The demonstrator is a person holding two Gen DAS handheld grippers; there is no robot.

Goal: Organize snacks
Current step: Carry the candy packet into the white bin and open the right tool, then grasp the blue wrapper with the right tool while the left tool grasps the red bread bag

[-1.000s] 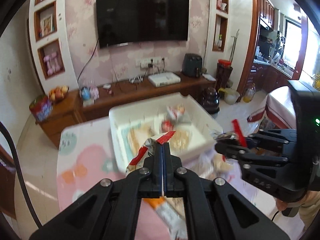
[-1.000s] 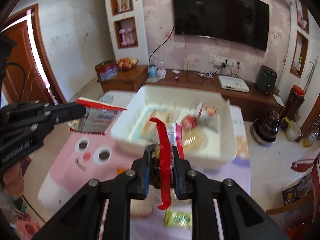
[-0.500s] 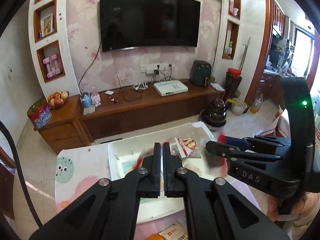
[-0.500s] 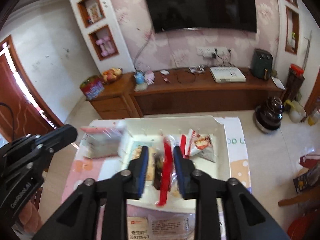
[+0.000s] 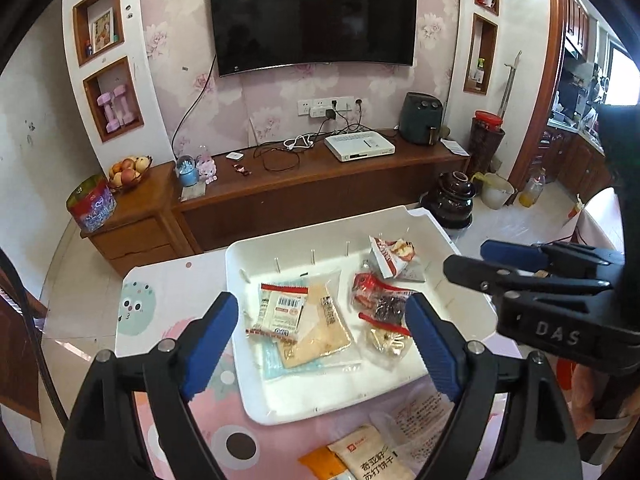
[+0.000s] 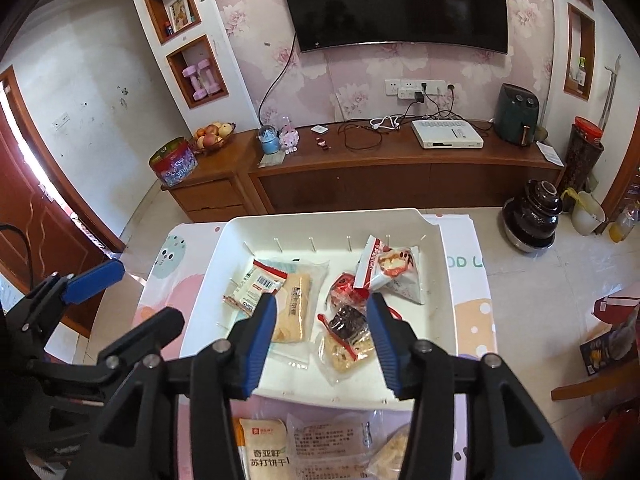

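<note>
My left gripper [image 5: 320,308] hangs over the white tray [image 5: 248,380], jaws opening wide with nothing between them. Under it a red-and-white barcode packet [image 5: 282,312] lies loose on a tan cracker packet [image 5: 320,332]. My right gripper [image 6: 322,304] hovers over the tray's [image 6: 448,280] near right part. Its jaws are opening and grip nothing. Below them lies a dark snack packet with red trim [image 6: 348,322]. A white-and-red pouch [image 6: 388,270] rests at the tray's far right. In each view the other gripper shows: the right gripper [image 5: 468,256], the left gripper [image 6: 146,292].
A soda cracker packet [image 6: 264,448] and a clear printed packet [image 6: 332,440] lie on the pink cartoon tablecloth [image 5: 160,300] in front of the tray. Beyond the table's far edge stand a wooden TV cabinet [image 5: 320,188] and a dark pot [image 6: 532,216] on the floor.
Both grippers came over the tray, each shut on a packet, then opened. The red-and-white packet and the dark red-trimmed packet now lie loose in the tray.
</note>
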